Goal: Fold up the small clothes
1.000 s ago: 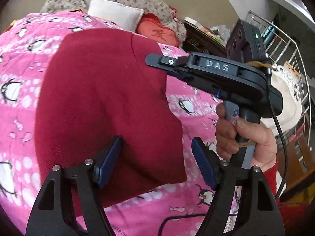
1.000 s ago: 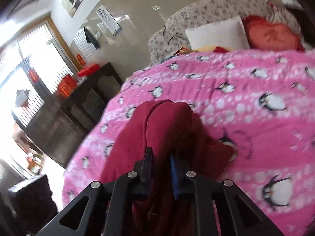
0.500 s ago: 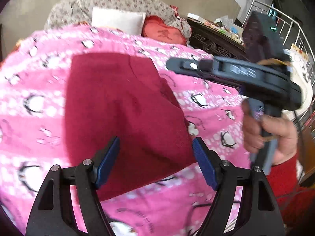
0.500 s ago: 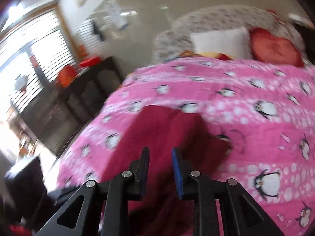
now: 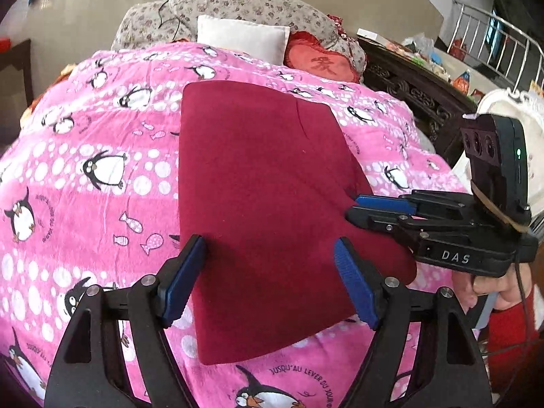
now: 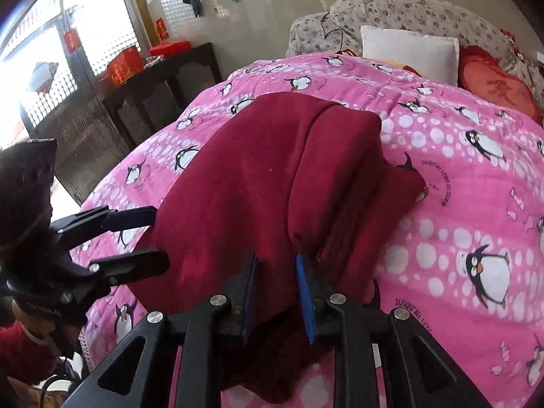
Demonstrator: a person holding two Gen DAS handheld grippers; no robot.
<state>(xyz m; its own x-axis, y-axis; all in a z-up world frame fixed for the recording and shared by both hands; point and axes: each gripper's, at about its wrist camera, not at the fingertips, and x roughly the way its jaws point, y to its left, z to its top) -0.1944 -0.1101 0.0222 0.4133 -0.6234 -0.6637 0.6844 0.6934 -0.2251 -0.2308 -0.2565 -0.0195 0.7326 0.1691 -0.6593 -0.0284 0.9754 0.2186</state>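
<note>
A dark red garment (image 5: 265, 183) lies folded into a long flat strip on the pink penguin blanket (image 5: 102, 170). It also shows in the right wrist view (image 6: 272, 183), with a fold ridge along its length. My left gripper (image 5: 272, 278) is open and empty, its blue pads straddling the garment's near end just above it. My right gripper (image 6: 275, 292) is slightly open above the garment's near right edge, and nothing is clamped. It shows from the side in the left wrist view (image 5: 370, 207), at the garment's right edge.
A white pillow (image 5: 241, 39), a red heart cushion (image 5: 319, 64) and a floral bolster (image 5: 238, 6) lie at the bed's head. A dark carved cabinet (image 5: 418, 88) stands right of the bed. A dark sideboard (image 6: 136, 102) stands left of it.
My right gripper has let go of the garment and dropped from above it to its right edge. The garment now lies flat. My left gripper stayed open and pulled back a little.
</note>
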